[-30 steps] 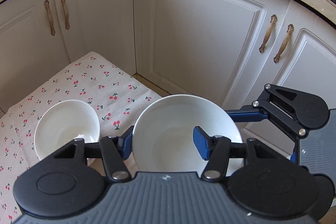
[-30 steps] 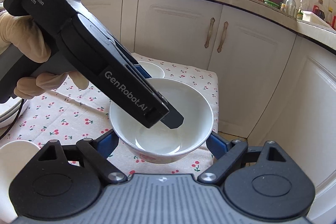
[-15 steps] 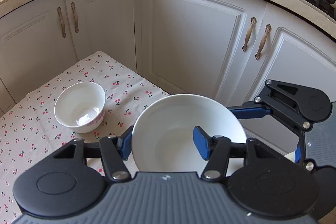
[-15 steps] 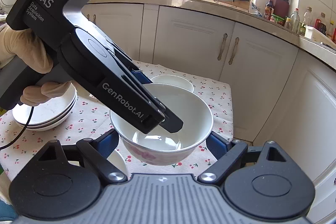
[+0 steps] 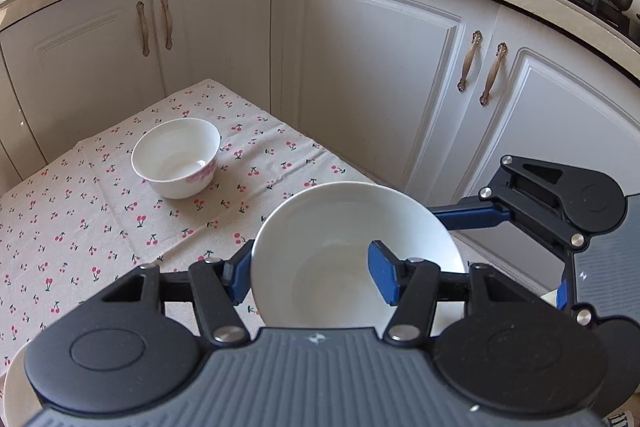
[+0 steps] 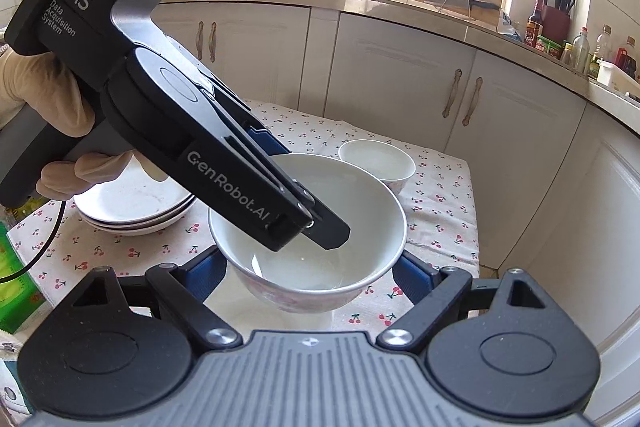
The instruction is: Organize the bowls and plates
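Both claws and the big bowl [image 5: 352, 259] have come up and pulled back from the cupboards since a second ago, so way more of the cherry-print cloth [image 5: 100, 219] shows now, and the small bowl [image 5: 176, 157] that was right by the left claw [image 5: 310, 273] then sits well ahead of it on the worktop. Grip looks unchanged on both sides. Left claw is clamped on the big bowl's rim: one blue pad inside the bowl, the other on the outside wall, closed down tight on it. Right claw [image 6: 316, 269] is spread wide with its blue pads [image 6: 208, 267] at opposite sides of the same bowl, down by its lower wall; from the right wrist view they seem to sit right against it, so I'd call it held from both sides, though the contact itself is hard to see. Big bowl is in the air above the near part of the cloth, tilted a bit toward the left claw. From the right wrist view there's a stack of plates [image 6: 132, 203] on the cloth off to the left, partly behind the gloved hand [image 6: 32, 107] holding the left claw, and the small bowl [image 6: 376, 163] is just past the big bowl's [image 6: 372, 227] far rim. Bit of another white dish [image 5: 16, 387] pokes in at the bottom left of the left wrist view.
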### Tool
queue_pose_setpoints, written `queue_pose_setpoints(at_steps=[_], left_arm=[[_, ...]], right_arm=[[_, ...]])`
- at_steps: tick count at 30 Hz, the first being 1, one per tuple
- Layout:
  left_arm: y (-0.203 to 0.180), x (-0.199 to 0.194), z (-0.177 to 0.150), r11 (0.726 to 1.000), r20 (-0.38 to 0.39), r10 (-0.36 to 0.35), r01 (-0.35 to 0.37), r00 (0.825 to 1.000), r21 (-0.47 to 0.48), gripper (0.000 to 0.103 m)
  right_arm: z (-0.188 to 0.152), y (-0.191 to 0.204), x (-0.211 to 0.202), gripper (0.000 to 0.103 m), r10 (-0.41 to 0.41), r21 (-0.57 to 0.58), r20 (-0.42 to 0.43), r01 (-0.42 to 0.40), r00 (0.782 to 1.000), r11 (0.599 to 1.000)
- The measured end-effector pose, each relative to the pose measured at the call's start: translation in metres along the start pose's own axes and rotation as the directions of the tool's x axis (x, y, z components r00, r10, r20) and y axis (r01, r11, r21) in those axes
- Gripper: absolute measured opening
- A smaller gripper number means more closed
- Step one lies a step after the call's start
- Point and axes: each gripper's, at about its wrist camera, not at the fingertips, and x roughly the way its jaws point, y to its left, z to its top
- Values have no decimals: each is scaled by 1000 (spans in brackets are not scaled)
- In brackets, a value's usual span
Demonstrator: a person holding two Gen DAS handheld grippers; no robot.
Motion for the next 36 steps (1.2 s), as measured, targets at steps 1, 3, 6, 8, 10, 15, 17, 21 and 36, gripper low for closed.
queue_pose_setpoints(at_steps=[1, 3, 6, 8, 10, 15, 17, 21, 36], left_arm=[[0, -1, -4, 1000, -3, 2, -2, 1000, -2, 58], [1, -2, -11, 1000, -5, 1, -1, 1000, -8, 58], [4, 0, -21, 1000, -6, -4, 4, 1000, -29, 58], [5, 3, -27, 999, -9, -5, 5, 1000, -41, 58], [6, 6, -33, 999, -13, -6, 6, 1000, -48, 59], [7, 12, -42, 998, -28, -12, 10, 1000, -55, 59], [7, 13, -44, 998, -31, -15, 13, 999, -57, 59], [4, 16, -45, 999, -28, -13, 12, 1000, -45, 60], [1, 24, -48, 1000, -33, -5, 5, 999, -14, 60]], right_arm=[[-2, 3, 1, 93, 5, 2, -5, -5, 1000, 1000], [-5, 6, 4, 93, 12, 2, -13, -12, 1000, 1000], [-10, 14, 7, 93, 21, 5, -28, -21, 999, 1000], [-13, 18, 9, 93, 20, -5, -34, -20, 999, 1000], [-15, 21, 11, 93, 23, -10, -44, -23, 999, 1000], [-21, 23, 17, 93, 40, 7, -68, -40, 997, 999], [-23, 23, 18, 93, 41, 8, -72, -40, 997, 999], [-26, 22, 20, 93, 43, 23, -81, -41, 996, 999], [-31, 20, 26, 93, 50, 45, -97, -46, 994, 998]])
